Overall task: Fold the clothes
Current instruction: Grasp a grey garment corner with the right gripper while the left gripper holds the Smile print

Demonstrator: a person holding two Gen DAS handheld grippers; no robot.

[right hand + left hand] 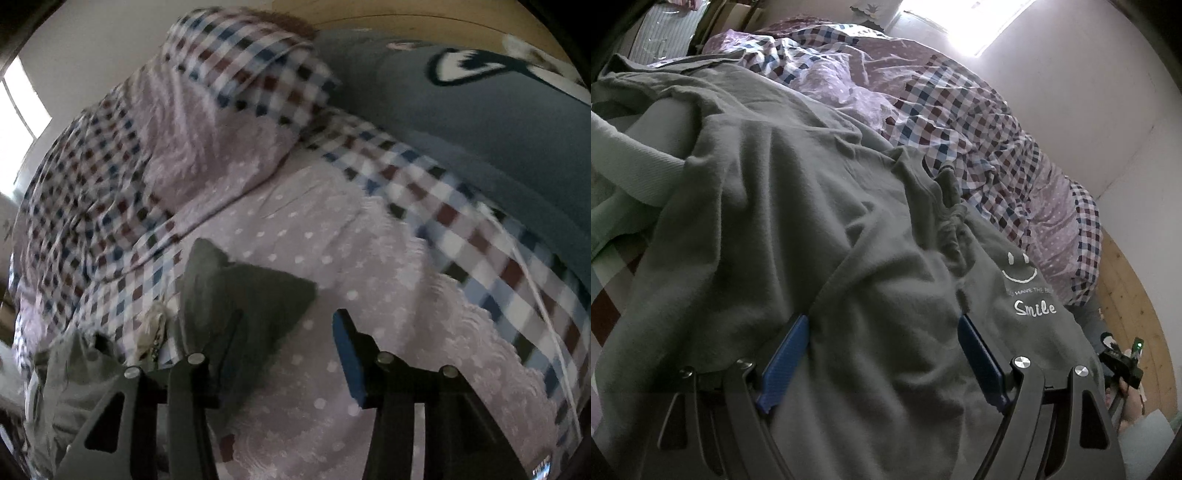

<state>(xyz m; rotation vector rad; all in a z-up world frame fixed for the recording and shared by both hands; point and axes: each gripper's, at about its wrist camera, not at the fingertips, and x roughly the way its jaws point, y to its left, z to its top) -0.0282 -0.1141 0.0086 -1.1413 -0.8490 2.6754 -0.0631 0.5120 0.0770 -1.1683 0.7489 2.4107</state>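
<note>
A grey T-shirt (798, 229) with a white smiley and the word "Smile" (1034, 307) lies crumpled on the bed. My left gripper (882, 332) is open just above it, its blue pads (785, 363) apart with grey cloth between and under them. In the right wrist view my right gripper (288, 328) is open over the quilt; a grey flap of the T-shirt (243, 295) drapes over its left finger, and the blue right pad (349, 358) is bare. The right gripper also shows at the left wrist view's right edge (1123, 363).
A lilac dotted quilt with checked borders (942, 110) covers the bed. A pale green garment (624, 166) lies at the left. A grey-blue pillow or plush with an eye print (480, 122) sits at the bed's far right. Wooden floor (1126, 288) and a white wall lie beyond.
</note>
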